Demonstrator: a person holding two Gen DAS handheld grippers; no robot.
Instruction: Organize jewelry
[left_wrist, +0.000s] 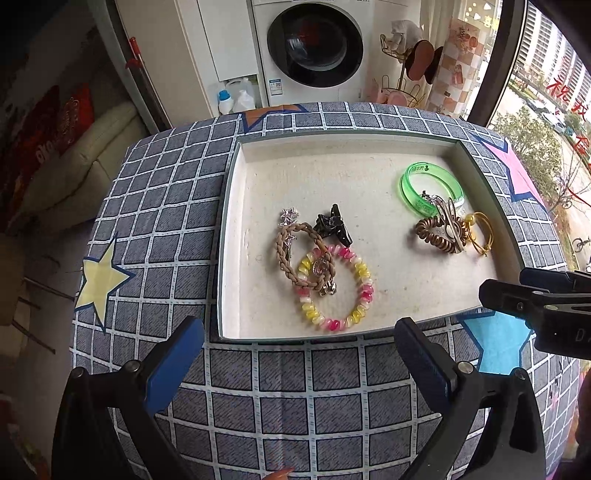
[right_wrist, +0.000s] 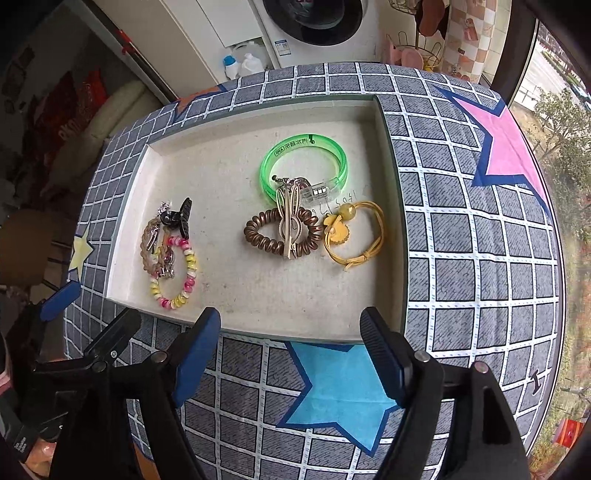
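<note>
Altogether, tray (right_wrist: 391, 221) holds one bangle (right_wrist: 306, 166), two coil ties (right_wrist: 258, 236).

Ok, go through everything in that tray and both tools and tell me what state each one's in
left tool: open, empty, short of the tray
right tool: open, empty, at the tray's near edge
tray: uncovered, on the checked cloth
green bangle: lying flat
brown coil tie: flat, beige clip across it
beige clip: shut, on the coil tie
yellow cord tie: flat
black claw clip: shut
braided band: overlapping the pink-yellow coil
pink-yellow coil: flat
</note>
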